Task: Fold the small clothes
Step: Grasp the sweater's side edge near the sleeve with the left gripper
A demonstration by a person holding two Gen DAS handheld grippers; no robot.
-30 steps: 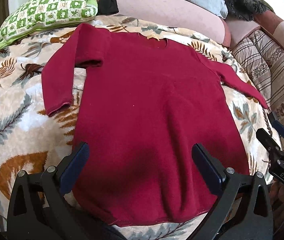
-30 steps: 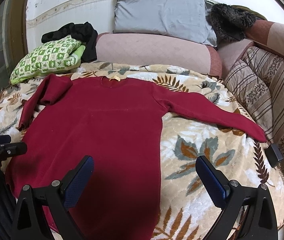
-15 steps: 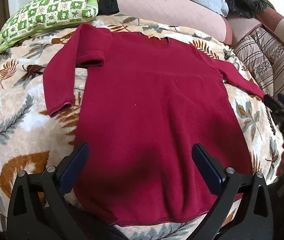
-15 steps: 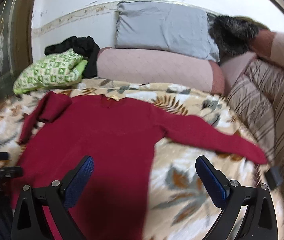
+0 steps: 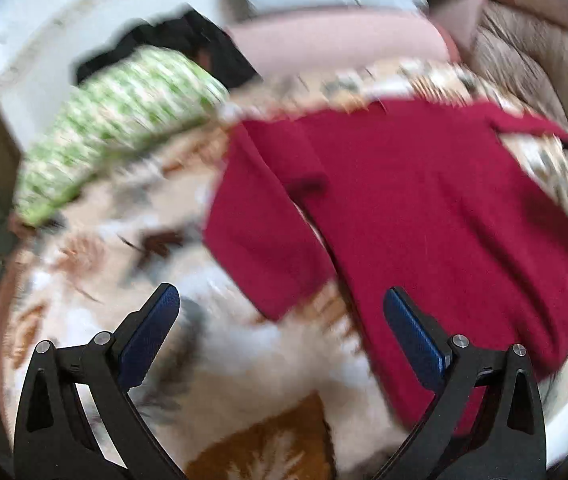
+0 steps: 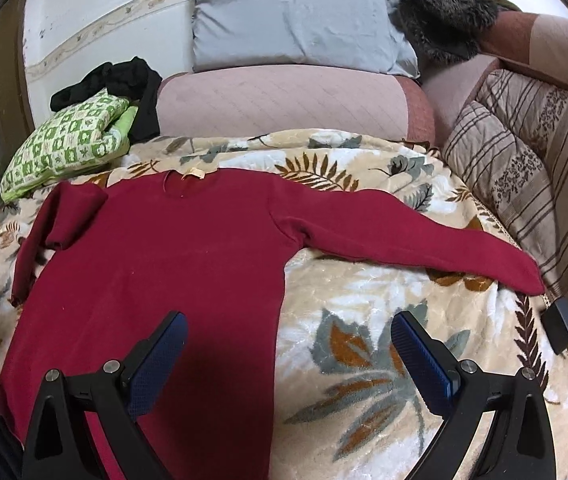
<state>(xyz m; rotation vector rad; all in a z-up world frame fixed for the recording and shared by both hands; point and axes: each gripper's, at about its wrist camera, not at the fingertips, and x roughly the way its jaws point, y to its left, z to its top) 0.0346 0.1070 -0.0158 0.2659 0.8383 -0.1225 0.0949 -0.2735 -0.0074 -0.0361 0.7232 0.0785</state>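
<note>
A: Sweater [image 6: 156, 280], dark red, flat on the leaf-print blanket [image 6: 364, 320], neckline toward the top of the right wrist frame. One sleeve [image 6: 424, 236] runs straight out to centre right; the other sleeve [image 6: 60, 220] is doubled over itself at centre left.

B: Claws?

A: Right claw [image 6: 286, 354] spread wide, empty, hovering over the sweater's side edge at lower centre. Left claw [image 5: 280, 330] also spread, holding nothing, above bare blanket just left of the doubled sleeve [image 5: 260, 236]. Left view is badly smeared; little detail there.

B: Step in hand?

A: Likely the first fold, sleeves inward. My judgement: pinch the long sleeve near its cuff, single layer only, and carry it low across the chest so the body doesn't drag.

B: Risks?

A: Plush blanket could get caught with the knit. The doubled sleeve wants flattening first, or the fold goes lumpy. Green patterned cushion [image 6: 68, 148] at upper left sits clear.
</note>
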